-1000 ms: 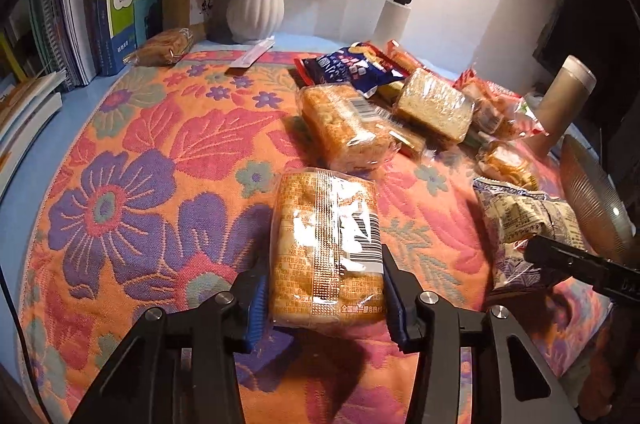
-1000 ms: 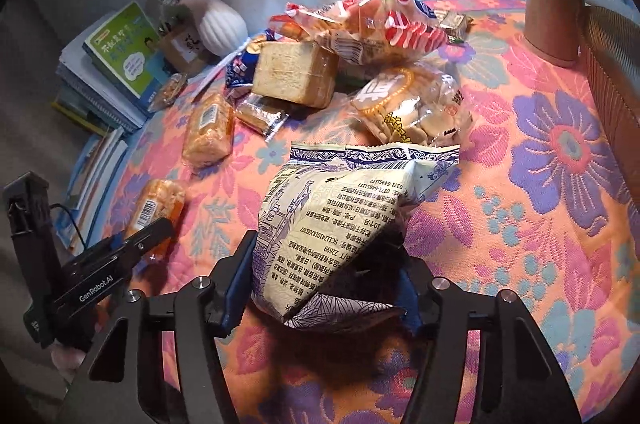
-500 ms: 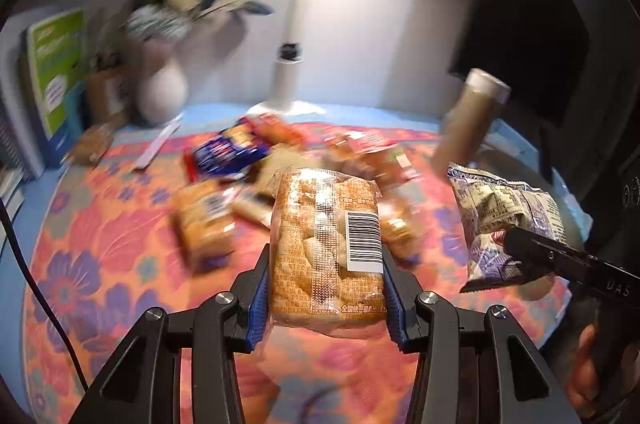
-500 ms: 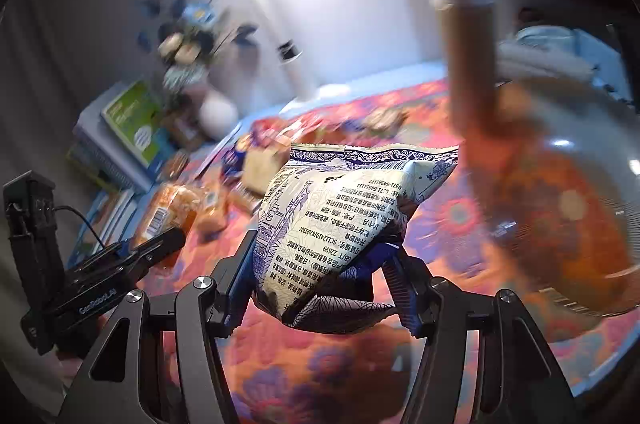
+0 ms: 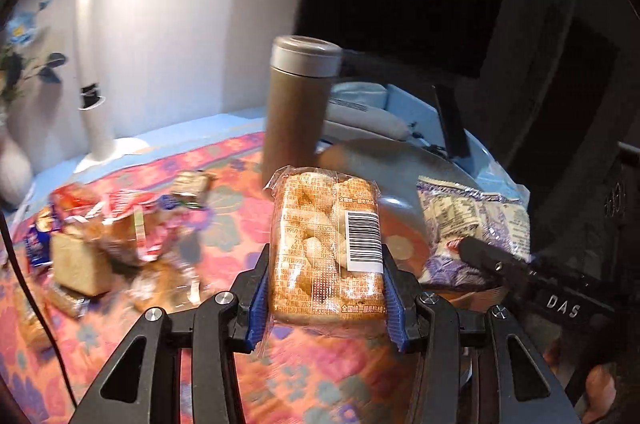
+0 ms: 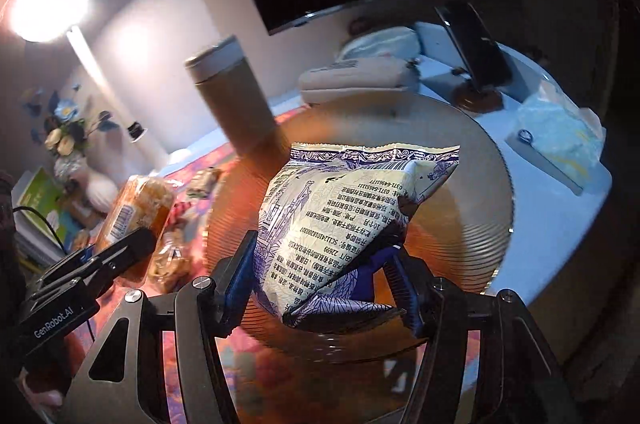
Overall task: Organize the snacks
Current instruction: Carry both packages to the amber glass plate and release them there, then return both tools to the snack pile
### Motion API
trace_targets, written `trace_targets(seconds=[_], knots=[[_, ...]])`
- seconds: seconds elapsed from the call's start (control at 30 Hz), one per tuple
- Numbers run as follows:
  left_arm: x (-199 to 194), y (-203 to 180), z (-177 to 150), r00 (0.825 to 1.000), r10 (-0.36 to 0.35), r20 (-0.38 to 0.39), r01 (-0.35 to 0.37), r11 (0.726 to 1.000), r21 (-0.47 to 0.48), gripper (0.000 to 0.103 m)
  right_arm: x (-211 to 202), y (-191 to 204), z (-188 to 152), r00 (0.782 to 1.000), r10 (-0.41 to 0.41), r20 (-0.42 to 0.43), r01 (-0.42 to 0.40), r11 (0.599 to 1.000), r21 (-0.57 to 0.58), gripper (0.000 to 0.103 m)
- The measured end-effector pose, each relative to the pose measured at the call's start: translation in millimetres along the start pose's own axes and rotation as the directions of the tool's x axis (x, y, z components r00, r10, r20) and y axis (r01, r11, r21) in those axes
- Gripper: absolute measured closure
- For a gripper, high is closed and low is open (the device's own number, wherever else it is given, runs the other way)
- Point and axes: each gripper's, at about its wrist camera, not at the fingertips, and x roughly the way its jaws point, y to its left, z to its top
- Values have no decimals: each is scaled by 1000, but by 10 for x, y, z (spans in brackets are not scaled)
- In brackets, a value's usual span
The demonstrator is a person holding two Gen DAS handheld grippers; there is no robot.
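Dim room lit by one lamp (image 6: 46, 6) blown out to glare top-left in the right view, background motion-blurred, held packets sharp, fisheye bending and black vignette at edges.

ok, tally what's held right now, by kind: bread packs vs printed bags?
Bread packs: 1, the clear bread pack in the left gripper
Printed bags: 1, the purple-and-cream bag in the right gripper
Total: 2
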Motion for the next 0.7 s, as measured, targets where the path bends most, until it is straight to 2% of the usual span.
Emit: trace_targets(seconds=[0.17,0.23,0.27,0.3,0.47,0.7], knots=[[334,-278,77,999,-36,-24,36,999,31,57,139,-153,1,999,-6,-40,7,999,40,41],[403,-301,91,999,-34,-18,34,999,27,49,134,-222,18,999,-6,-39,8,998,61,37],[424,-284,97,1000,-24,-15,25,999,20,37,127,-246,30,999,-21,-36,24,997,71,29],[422,-261,107,1000,-20,-4,20,1000,7,31,112,-285,51,999,-29,-25,31,997,76,29],[317,-46,114,999,-51,16,52,997,-58,31,3,-337,61,1000,-21,15,20,995,97,29],[46,150,58,998,-39,53,44,995,-88,31,-41,-53,32,1000,20,16,-21,999,37,29]])
